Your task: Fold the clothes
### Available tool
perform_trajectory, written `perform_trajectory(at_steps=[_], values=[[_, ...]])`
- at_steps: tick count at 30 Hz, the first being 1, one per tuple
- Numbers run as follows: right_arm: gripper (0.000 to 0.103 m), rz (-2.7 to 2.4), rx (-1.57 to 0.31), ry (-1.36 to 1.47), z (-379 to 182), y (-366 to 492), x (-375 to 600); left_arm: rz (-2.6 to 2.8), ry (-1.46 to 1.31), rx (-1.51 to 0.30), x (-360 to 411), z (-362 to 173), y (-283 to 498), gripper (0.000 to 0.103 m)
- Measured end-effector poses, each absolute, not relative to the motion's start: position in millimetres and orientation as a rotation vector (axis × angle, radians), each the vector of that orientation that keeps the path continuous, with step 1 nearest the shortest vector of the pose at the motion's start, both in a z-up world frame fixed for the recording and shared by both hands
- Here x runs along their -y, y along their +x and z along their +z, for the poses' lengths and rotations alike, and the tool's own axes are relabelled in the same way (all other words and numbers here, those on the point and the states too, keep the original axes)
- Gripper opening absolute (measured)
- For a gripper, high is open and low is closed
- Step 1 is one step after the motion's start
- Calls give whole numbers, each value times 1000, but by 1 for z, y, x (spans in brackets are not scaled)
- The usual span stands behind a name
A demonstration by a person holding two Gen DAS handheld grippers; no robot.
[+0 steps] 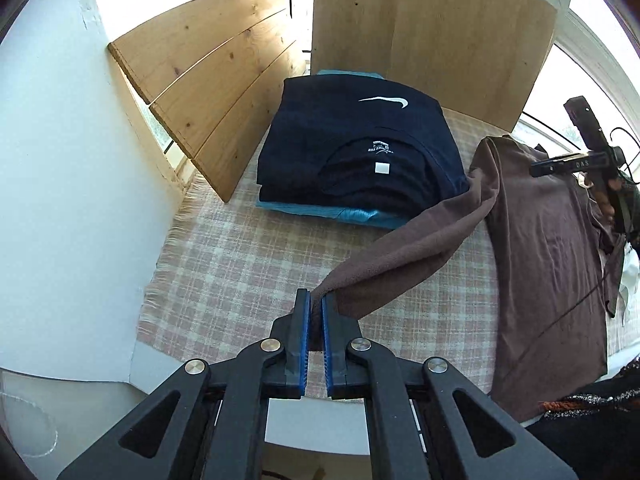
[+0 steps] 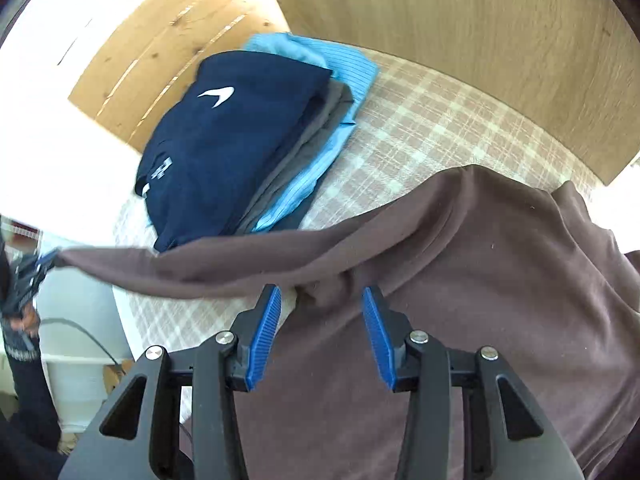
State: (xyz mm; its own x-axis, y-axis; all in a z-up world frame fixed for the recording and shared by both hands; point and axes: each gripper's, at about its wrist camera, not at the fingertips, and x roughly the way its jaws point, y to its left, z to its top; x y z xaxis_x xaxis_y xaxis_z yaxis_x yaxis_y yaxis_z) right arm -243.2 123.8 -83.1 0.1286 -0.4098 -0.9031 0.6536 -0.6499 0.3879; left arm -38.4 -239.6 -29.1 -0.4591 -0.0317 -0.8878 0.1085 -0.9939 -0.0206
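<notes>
One worktop (image 1: 248, 264), covered by a pink-and-cream checked cloth (image 2: 420, 136), carries everything here, with two wooden boards (image 1: 208, 92) standing along its far side. One brown shirt (image 1: 548, 248) lies spread on the cloth to the right of the single pile of folded clothes (image 1: 356, 152), its near edge hanging over the worktop's front rim. That pile holds at least three pieces: a navy shirt with a white logo on top, a grey layer showing at its side in the right wrist view, and a light blue one at the bottom.

One brown sleeve (image 1: 400, 260) is stretched off the shirt, passing just in front of the pile and lifted clear of the cloth. The left hand-held gripper (image 1: 316, 312) is clenched on the sleeve's end, fabric pinched between its blue pads. The right hand-held gripper (image 2: 320, 312) hovers above the shirt where the sleeve joins the body; its jaws stand apart, a bunched fold of brown cloth lies between them, and the pads are not pressing on it.
</notes>
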Motion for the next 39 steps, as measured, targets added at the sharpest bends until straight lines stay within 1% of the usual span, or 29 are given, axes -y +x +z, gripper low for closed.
perform_trajectory(at_steps=[4,7,9,10,11,12,13,16,19,20,21,22,23,24,25,27,28,29,30,31,32,35,39], values=[[43,-1676,-213,1763,-99,-269,-126,-2620,1582,-66,230,-19,-38,5],[43,-1645,-70,1857,-113,-278,-127,-2620,1600,-54,227,-22,-41,5],[42,-1620,-26,1873,-120,-280,-125,-2611,1618,-47,227,-26,-43,5],[38,-1608,-32,1862,-121,-278,-122,-2606,1627,-43,227,-29,-44,5],[30,-1604,-42,1846,-122,-276,-120,-2601,1637,-50,228,-32,-44,5],[10,-1610,-34,1825,-119,-275,-120,-2597,1646,-64,230,-36,-44,5],[6,-1626,-6,1799,-114,-276,-122,-2592,1656,-77,231,-39,-42,5],[6,-1684,140,1676,-88,-284,-128,-2595,1681,-112,233,-46,-35,5],[6,-1712,198,1587,-73,-294,-117,-2589,1664,-127,246,-45,-36,5],[6,-1735,198,1563,-71,-296,-111,-2584,1656,-124,254,-45,-41,7],[6,-1766,164,1543,-73,-296,-105,-2561,1646,-74,261,-49,-46,10],[6,-1779,115,1549,-81,-297,-97,-2503,1647,-6,270,-58,-51,17],[7,-1778,68,1581,-93,-300,-87,-2430,1656,57,279,-70,-56,21],[9,-1771,59,1613,-101,-302,-83,-2373,1678,80,288,-83,-57,19],[14,-1758,90,1645,-105,-305,-83,-2327,1710,79,297,-96,-58,18],[22,-1739,159,1662,-106,-306,-89,-2285,1745,36,308,-111,-48,21],[24,-1738,160,1649,-101,-305,-92,-2270,1759,9,313,-118,-42,18],[25,-1736,161,1636,-96,-304,-95,-2280,1771,-32,314,-122,-35,18],[26,-1735,161,1623,-91,-303,-98,-2312,1781,-74,310,-123,-30,19],[30,-1733,162,1610,-86,-302,-101,-2346,1789,-112,305,-125,-26,19],[32,-1733,152,1593,-81,-299,-103,-2378,1802,-145,299,-127,-23,21],[33,-1740,73,1533,-67,-282,-107,-2442,1843,-192,280,-142,-28,24],[34,-1717,-62,1462,-58,-255,-98,-2423,1897,-176,269,-171,-46,26]])
